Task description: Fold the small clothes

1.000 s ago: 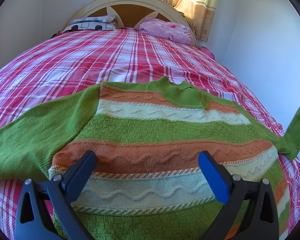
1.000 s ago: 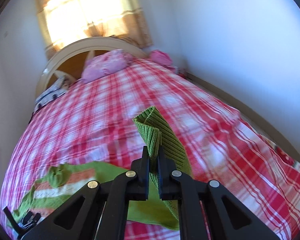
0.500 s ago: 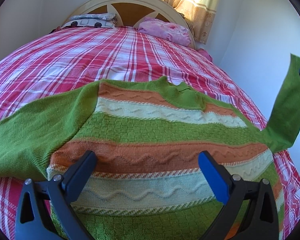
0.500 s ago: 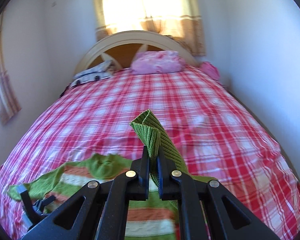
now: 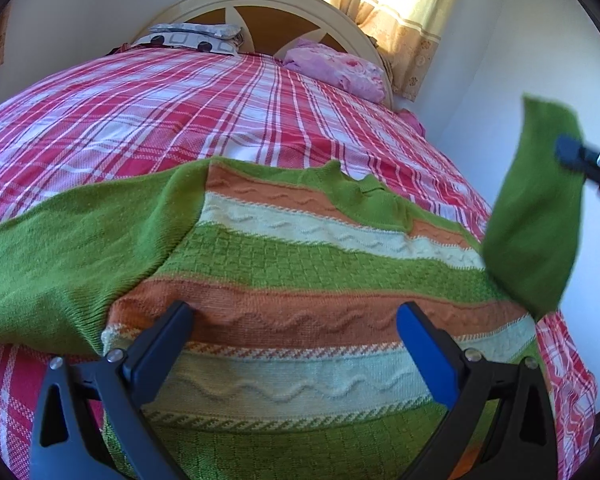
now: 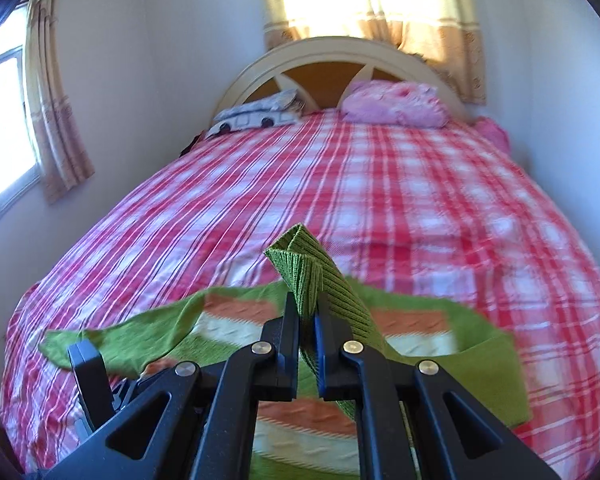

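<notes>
Sweater flat on bed, unfolded; my right gripper clamps one sleeve aloft, left gripper fingers apart, all folds remaining.

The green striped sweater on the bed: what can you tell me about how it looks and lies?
The sweater is a knit with green sleeves and orange, cream and green bands bearing wavy raised patterns. It lies spread flat on the plaid bedspread. The right gripper pinches one ribbed cuff, lifting that sleeve; the open left gripper hovers above.
</notes>
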### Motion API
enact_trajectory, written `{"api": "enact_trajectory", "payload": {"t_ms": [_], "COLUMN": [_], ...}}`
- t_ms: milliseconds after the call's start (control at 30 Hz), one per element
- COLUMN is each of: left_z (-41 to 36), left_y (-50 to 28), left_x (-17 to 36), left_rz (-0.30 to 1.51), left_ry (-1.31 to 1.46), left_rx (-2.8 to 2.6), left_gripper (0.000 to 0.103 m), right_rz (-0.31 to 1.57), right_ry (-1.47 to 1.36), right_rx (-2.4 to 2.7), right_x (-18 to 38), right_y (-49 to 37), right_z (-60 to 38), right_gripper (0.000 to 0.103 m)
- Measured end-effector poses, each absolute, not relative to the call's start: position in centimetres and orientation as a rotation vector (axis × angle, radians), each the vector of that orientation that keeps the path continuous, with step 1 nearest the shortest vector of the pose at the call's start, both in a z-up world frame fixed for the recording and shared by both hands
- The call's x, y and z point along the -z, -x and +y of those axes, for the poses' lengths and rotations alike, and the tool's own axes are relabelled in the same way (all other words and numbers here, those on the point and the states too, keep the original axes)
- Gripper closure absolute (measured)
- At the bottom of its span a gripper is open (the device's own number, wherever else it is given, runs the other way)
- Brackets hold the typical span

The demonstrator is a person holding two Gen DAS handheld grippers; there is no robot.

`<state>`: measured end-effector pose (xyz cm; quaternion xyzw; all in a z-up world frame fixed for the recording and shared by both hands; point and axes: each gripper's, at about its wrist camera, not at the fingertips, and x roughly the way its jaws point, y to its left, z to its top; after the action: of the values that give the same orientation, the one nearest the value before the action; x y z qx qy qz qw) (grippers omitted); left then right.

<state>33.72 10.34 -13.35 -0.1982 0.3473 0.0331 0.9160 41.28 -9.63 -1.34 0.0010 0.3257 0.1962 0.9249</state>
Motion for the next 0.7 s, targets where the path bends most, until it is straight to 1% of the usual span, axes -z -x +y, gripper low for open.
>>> {"api": "enact_trajectory", "payload": {"t_ms": [167, 267, 300, 333, 367, 433, 633, 667, 700], "left_z": [11.5, 12.1, 12.2, 12.3, 12.3, 12.3, 11.9, 11.7, 11.6], "left_y": [-32.6, -32.2, -32.3, -32.3, -32.3, -32.3, -32.9, -33.2, -33.1], "left_x": [13.2, 13.2, 13.3, 13.4, 13.4, 13.4, 13.5, 13.5, 13.4], "left_rz": [0.656, 0.637, 0.638, 0.638, 0.639, 0.642, 0.692, 0.704, 0.709], "left_ry": [0.478, 0.51, 0.518, 0.521, 0.522, 0.52, 0.508, 0.501, 0.497], "left_rx": [-0.094, -0.104, -0.103, -0.101, -0.103, -0.103, -0.062, -0.045, -0.033], "left_gripper": [0.0, 0.0, 0.0, 0.0, 0.0, 0.0, 0.0, 0.0, 0.0], "right_rz": [0.727, 0.751, 0.756, 0.764, 0.773, 0.763, 0.791, 0.793, 0.792], "right_ry": [-0.008, 0.0, 0.011, 0.026, 0.04, 0.064, 0.096, 0.095, 0.098], "right_rx": [-0.411, -0.425, -0.429, -0.441, -0.462, -0.473, -0.406, -0.392, -0.374], "right_x": [6.2, 8.1, 8.5, 8.8, 9.1, 9.2, 10.4, 10.7, 11.0], "right_y": [-41.4, -41.3, -41.1, -41.0, -40.6, -39.2, -34.8, -34.2, -33.6], "right_z": [-7.2, -6.8, -6.8, -7.1, -7.4, -8.8, -15.1, -16.1, -17.1], "right_gripper": [0.097, 0.097, 0.094, 0.081, 0.06, 0.043, 0.043, 0.042, 0.039]}}
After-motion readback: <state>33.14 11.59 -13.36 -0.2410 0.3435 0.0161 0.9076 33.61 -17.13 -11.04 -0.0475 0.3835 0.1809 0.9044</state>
